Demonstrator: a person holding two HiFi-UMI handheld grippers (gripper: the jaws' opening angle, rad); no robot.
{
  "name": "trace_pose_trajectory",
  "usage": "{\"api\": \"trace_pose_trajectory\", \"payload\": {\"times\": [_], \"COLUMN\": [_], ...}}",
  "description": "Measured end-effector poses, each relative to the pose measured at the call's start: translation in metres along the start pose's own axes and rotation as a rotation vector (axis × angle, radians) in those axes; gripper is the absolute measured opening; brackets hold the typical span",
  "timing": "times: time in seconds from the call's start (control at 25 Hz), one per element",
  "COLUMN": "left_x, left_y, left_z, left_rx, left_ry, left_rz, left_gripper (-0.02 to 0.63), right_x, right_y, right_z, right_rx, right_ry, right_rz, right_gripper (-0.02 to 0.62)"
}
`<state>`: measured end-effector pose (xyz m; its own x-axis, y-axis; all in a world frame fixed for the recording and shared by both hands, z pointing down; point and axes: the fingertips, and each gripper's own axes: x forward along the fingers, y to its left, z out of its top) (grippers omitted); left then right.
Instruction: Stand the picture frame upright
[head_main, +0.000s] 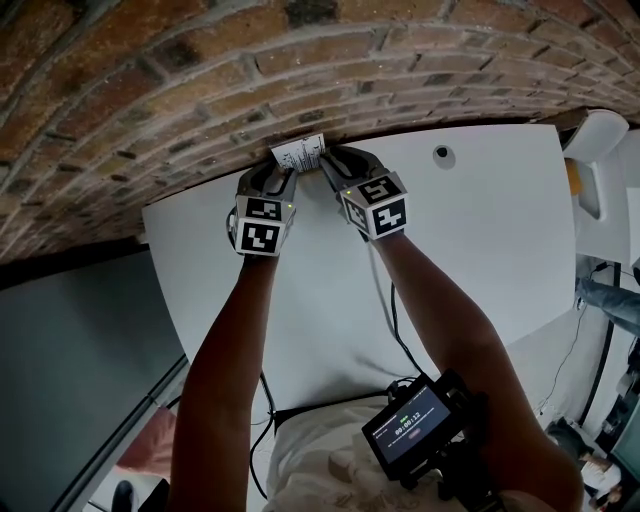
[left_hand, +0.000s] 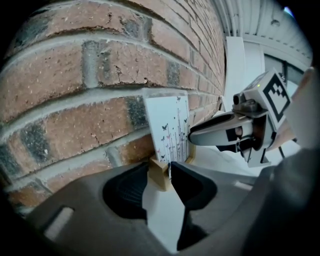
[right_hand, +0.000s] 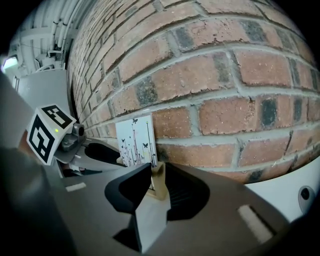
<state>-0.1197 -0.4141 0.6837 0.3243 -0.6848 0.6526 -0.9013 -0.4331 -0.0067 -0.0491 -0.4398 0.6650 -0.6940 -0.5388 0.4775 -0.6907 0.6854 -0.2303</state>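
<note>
While the left gripper (left_hand: 160, 170) and right gripper (right_hand: 158, 172) are straddling the wooden foot (left_hand: 159, 179) of the picture frame (left_hand: 169, 130), jaws slackened, a snagging withdrawal could topple it.

The picture frame (left_hand: 167, 131) is standing upright at the far edge of the white table (head_main: 480, 250), just in front of the brick wall (left_hand: 100, 65). It is showing a white card (black butterflies, thin stems) in a pale wooden base.

White table (head_main: 480, 230), picture frame (head_main: 298, 152) upright at its far edge.
</note>
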Motion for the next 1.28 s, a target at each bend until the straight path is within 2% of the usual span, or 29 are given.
{"api": "trace_pose_trajectory", "payload": {"times": [0.2,0.4,0.52,0.72,1.16,1.28], "left_x": [-0.007,-0.019,-0.031,-0.057,-0.132,-0.153], "left_y": [0.000,-0.002,-0.004,-0.016,-0.058,-0.071], "left_z": [0.003,0.002,0.005,0.002,-0.020,-0.026], "left_rx": [0.002,-0.032,-0.037,-0.071,-0.154,-0.168], "left_ry": [-0.001,-0.004,-0.019,-0.040,-0.094,-0.112], "left_rz": [0.008,0.014,0.014,0.018,-0.027,-0.041], "left_gripper": [0.150,0.149,0.144,0.107,0.003,0.003], "right_x": [-0.006,-0.017,-0.023,-0.041,-0.099,-0.119], "right_y": [0.000,0.005,0.011,0.024,0.059,0.073], "right_z": [0.007,0.010,0.012,0.012,0.010,0.003], "right_rx": [0.016,0.010,0.005,-0.007,-0.017,-0.029], "right_ry": [-0.023,-0.028,-0.035,-0.054,-0.081,-0.076], "right_rz": [0.014,0.022,0.029,0.046,0.055,0.053], "right_gripper": [0.097,0.095,0.073,0.008,0.008,0.008]}}
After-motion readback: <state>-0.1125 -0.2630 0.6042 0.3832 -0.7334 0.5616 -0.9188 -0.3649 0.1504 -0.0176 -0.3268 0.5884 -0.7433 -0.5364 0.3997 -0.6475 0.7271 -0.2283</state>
